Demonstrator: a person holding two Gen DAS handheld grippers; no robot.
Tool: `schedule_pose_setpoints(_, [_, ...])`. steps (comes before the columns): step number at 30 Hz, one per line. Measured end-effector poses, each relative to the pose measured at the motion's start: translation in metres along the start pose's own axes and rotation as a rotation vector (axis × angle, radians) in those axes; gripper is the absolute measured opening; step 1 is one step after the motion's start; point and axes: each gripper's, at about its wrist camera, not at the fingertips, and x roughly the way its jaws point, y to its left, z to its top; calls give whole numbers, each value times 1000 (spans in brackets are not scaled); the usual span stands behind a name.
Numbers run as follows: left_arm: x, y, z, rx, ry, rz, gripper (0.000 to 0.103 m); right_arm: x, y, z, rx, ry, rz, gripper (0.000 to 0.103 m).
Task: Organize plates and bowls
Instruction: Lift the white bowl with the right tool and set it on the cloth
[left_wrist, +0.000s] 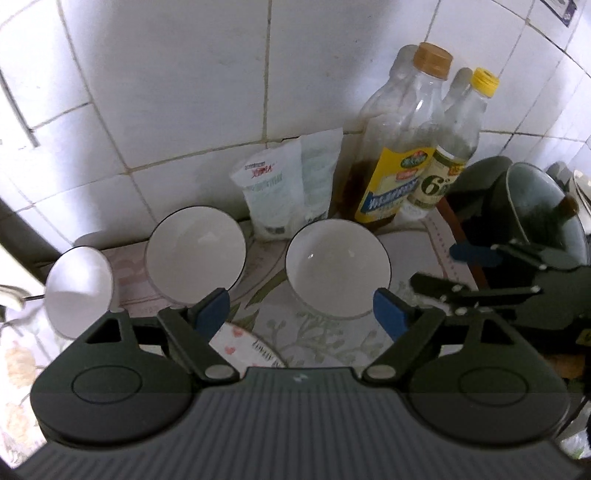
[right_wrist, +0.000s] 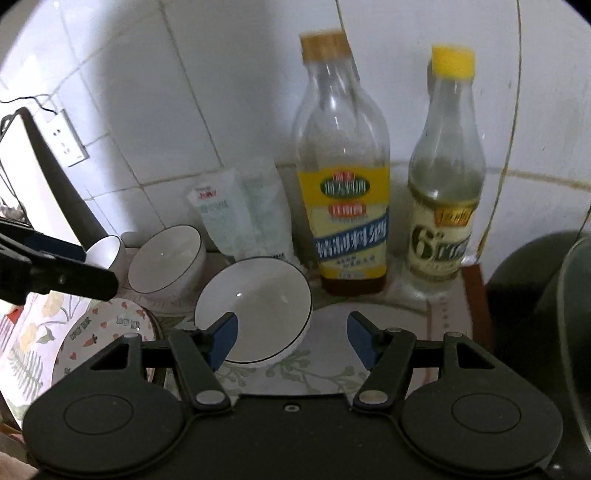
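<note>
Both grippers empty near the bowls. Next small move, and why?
Probably ease the right gripper forward and close on the near bowl's rim. Its jaws are open and empty, one pad already overlaps that rim, and the far bowl sits beyond, free to stack into.

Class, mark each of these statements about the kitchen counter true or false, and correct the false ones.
1. Two bottles stand against the tiled wall. True: the gold-capped bottle and the yellow-capped bottle.
2. The right gripper clamps a bowl. False: it is open, with the nearest bowl just ahead.
3. The bowls hold soup. False: the nearest bowl and the second bowl are empty.
4. A white packet leans by the wall. True.
</note>
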Motion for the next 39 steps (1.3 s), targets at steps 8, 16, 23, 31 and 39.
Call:
schedule_pose_setpoints(8, [67,9,9,-40,-5,38,81,47,-4,-6,-6,68,-1,68])
schedule_pose_setpoints(16, [108,11,5,-13,57,24,58,76,-8,-5,44,104,31,56])
schedule_pose_setpoints(23, [126,11,3,-39,106,-19,21,98,-16,-10,176,172,58,27])
schedule_pose_setpoints(31, [123,12,-6,-47,131,-16,15,91,-19,-12,262,191,47,23])
schedule_pose_setpoints(39, [94,-8,-15,13,154,-71,15,53,-9,-22,267,224,-16,22])
